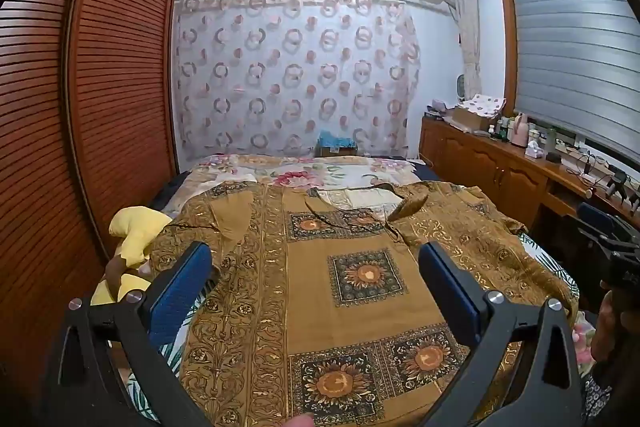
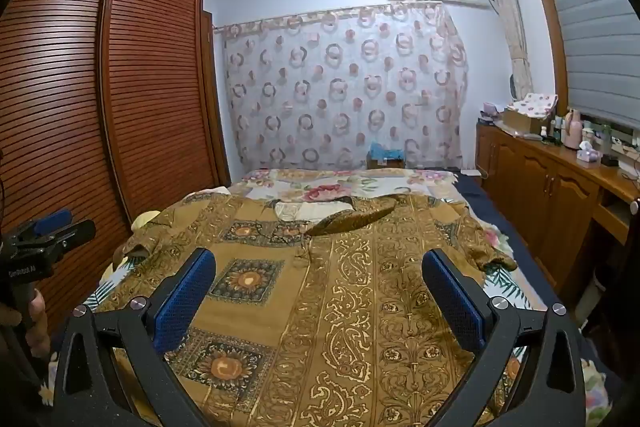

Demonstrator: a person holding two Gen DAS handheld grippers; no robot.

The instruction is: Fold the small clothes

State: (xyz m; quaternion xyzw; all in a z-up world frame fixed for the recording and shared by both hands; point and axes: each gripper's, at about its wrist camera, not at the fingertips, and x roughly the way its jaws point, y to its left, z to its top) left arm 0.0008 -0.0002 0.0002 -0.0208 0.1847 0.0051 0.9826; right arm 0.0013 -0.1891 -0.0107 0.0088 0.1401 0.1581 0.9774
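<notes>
A brown and gold patterned short-sleeved shirt (image 1: 360, 267) lies spread flat on the bed, collar at the far end; it also shows in the right wrist view (image 2: 340, 287). My left gripper (image 1: 316, 267) is open and empty, held above the shirt's lower left part. My right gripper (image 2: 320, 275) is open and empty, held above the shirt's lower right part. The right gripper's body shows at the right edge of the left wrist view (image 1: 612, 247); the left gripper's body shows at the left edge of the right wrist view (image 2: 40, 243).
The bed carries a floral sheet (image 1: 304, 175). A yellow plush toy (image 1: 136, 227) lies at the bed's left edge. A louvred wooden wardrobe (image 1: 100, 87) stands to the left. A wooden cabinet (image 2: 560, 171) with bottles and boxes runs along the right under the window.
</notes>
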